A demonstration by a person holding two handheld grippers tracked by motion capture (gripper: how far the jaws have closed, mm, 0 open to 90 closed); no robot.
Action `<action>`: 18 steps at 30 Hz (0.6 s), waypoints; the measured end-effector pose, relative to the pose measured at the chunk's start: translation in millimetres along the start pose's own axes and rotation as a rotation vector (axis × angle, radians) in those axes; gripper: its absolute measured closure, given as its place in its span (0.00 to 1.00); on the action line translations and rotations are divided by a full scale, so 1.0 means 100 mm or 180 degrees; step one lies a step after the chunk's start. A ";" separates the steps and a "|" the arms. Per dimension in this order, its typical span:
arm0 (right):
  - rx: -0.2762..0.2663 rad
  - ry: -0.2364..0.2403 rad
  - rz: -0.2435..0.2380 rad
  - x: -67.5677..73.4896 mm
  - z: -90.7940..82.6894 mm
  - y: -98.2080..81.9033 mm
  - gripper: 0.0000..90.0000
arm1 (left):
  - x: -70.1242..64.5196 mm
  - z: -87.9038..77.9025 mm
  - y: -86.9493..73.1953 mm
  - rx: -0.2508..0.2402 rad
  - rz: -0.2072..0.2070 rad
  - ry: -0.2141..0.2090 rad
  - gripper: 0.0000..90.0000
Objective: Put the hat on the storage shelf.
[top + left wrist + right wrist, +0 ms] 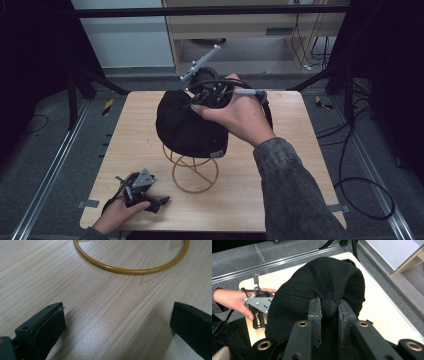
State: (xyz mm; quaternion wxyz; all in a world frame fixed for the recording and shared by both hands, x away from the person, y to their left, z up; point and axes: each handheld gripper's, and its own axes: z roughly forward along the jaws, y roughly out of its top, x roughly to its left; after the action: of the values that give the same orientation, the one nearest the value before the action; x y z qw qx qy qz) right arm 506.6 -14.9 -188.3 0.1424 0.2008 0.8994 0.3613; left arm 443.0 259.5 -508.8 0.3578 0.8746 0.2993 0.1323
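At left my left claw [159, 202] rests spread and empty on the tabletop [280, 165] near the yellow wire stand [194, 172], while my right claw [329, 311] pinches the black cap [187, 125] atop it, likely seating or lifting next.

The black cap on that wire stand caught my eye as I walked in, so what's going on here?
A person is working at a wooden table with a claw in each hand. The right claw is shut on a fold of the black cap, which sits on top of a yellow wire stand. The left claw is open and rests low on the table near the stand's ring base, holding nothing.
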 end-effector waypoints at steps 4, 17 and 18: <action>0.0044 0.0019 0.0027 -0.01 0.08 -0.04 0.84 | 0.00 0.00 0.00 -0.0013 -0.0003 0.0009 0.00; 0.0193 0.0015 0.0107 -0.04 0.27 -0.14 0.84 | 0.00 0.00 0.00 -0.0012 -0.0003 0.0009 0.00; 0.0191 0.0026 0.0107 -0.04 0.29 -0.14 0.83 | 0.00 0.00 0.00 -0.0012 -0.0003 0.0009 0.00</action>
State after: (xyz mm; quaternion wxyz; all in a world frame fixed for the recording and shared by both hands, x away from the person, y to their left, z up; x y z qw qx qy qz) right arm 517.9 -9.2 -217.7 0.1266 0.2185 0.9069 0.3374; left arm 443.0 259.3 -508.9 0.3590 0.8736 0.2999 0.1340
